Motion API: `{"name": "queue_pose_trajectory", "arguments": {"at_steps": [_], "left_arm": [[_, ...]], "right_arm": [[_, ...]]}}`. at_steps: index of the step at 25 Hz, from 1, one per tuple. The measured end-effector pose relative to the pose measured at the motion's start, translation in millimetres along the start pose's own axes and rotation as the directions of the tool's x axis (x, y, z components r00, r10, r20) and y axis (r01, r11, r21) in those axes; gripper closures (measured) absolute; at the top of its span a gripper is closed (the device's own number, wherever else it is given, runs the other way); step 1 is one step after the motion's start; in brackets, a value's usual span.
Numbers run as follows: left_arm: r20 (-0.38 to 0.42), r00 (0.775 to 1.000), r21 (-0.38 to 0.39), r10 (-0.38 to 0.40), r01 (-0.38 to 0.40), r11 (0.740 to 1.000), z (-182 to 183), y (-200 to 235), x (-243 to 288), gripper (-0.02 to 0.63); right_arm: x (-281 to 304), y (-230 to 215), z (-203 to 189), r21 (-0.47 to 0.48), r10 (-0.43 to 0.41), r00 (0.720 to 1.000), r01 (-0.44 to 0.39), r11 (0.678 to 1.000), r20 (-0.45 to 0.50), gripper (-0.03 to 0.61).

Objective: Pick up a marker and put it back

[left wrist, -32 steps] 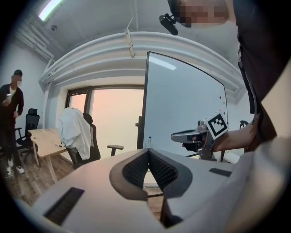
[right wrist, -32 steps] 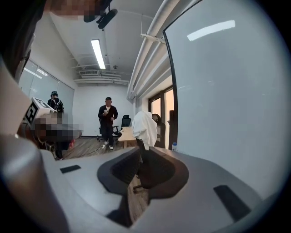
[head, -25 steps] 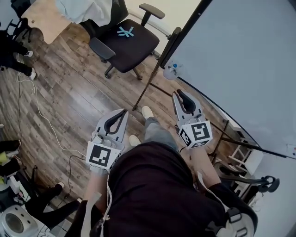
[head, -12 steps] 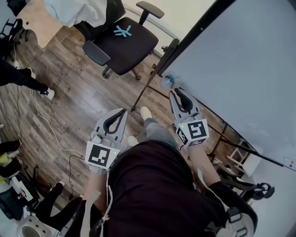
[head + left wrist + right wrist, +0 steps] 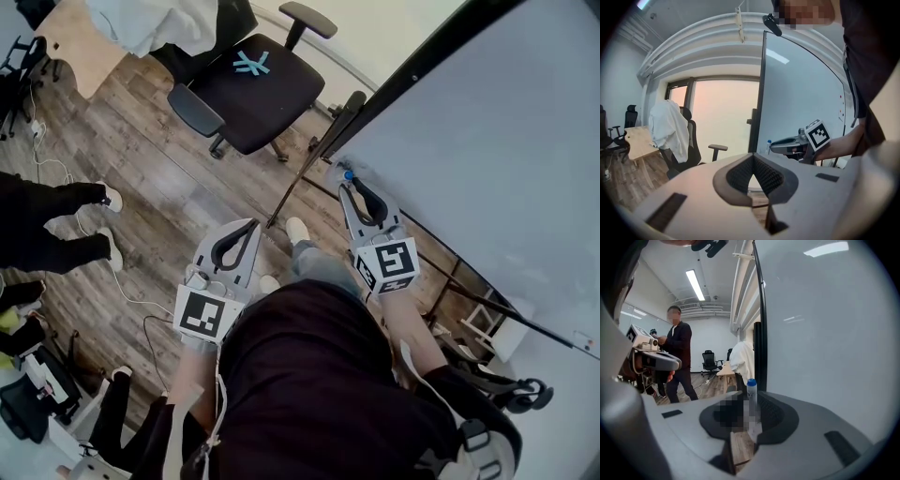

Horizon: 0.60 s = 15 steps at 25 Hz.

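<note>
Left gripper point(image 5: 249, 230), centre-left: jaws together, empty. Right gripper point(image 5: 348, 193), centre: jaws together, empty, tips near bottle point(image 5: 348, 174).

The floor point(image 5: 169, 187) is grained wood plank with a dull sheen. The whiteboard point(image 5: 825, 333) is smooth and glossy, catching the ceiling lights. The chair point(image 5: 258, 94) has a matt black cloth seat. The left gripper point(image 5: 752, 157) and right gripper point(image 5: 345, 187) are matt grey plastic with dark ribbed pads point(image 5: 768, 176). The bottle point(image 5: 751, 391) looks like white plastic, though it is partly blurred.
</note>
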<state>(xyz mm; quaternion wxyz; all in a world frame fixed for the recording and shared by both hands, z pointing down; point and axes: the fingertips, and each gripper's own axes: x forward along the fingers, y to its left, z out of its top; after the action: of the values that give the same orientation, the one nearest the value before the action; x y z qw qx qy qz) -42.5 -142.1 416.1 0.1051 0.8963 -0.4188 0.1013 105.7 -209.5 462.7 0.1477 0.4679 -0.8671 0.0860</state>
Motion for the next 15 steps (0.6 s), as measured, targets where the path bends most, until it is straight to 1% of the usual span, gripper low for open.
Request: {"name": "queue_pose_trajectory", "arguments": {"at_steps": [9, 15], "left_arm": [[0.004, 1.0, 0.003, 0.015, -0.015, 1.0, 3.0, 2.5, -0.4, 0.607], [0.004, 0.999, -0.001, 0.035, -0.035, 0.999, 2.1, 7.1, -6.1, 0.607]], "right_arm": [[11.7, -1.5, -3.0, -0.019, 0.008, 0.999, -0.009, 1.0, -0.034, 0.491], [15.6, -3.7, -3.6, -0.029, -0.02, 0.999, 0.019, 0.999, -0.041, 0.492]]}}
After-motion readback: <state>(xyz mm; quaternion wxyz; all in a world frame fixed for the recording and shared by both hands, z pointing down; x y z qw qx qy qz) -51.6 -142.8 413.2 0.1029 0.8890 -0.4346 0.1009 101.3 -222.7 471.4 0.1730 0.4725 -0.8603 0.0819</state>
